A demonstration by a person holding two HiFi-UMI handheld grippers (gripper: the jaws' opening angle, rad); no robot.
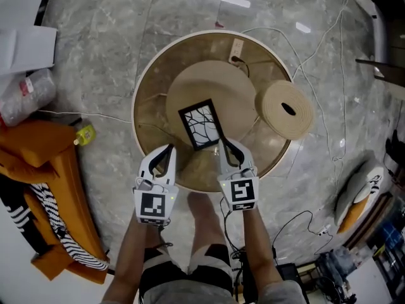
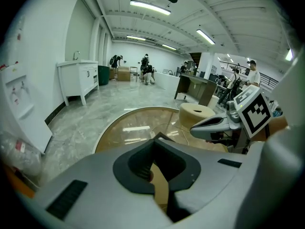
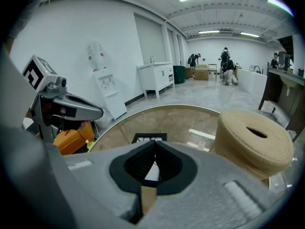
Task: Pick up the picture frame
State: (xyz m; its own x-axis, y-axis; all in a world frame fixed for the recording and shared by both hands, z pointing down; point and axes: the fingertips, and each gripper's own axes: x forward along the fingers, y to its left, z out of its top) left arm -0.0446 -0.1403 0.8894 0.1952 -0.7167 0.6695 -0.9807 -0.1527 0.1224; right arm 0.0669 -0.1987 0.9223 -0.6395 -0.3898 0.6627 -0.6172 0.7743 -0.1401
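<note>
The picture frame [image 1: 201, 124] is black with a white branch pattern and lies flat on a round beige mat [image 1: 235, 94] in the middle of the round table [image 1: 147, 94]. My left gripper [image 1: 169, 147] hovers just near-left of the frame, jaws shut and empty. My right gripper [image 1: 223, 143] sits at the frame's near-right corner, also shut with nothing in it. In the right gripper view the frame [image 3: 149, 138] shows just beyond the closed tips of the right gripper [image 3: 156, 141]. In the left gripper view, the tips of the left gripper [image 2: 155, 139] meet over the table.
A thick beige rope coil [image 1: 288, 109] stands on the table's right side, and a power strip [image 1: 236, 48] lies at its far edge. Cables [image 1: 329, 49] trail over the marble floor. An orange and striped bundle [image 1: 44, 189] lies to the left.
</note>
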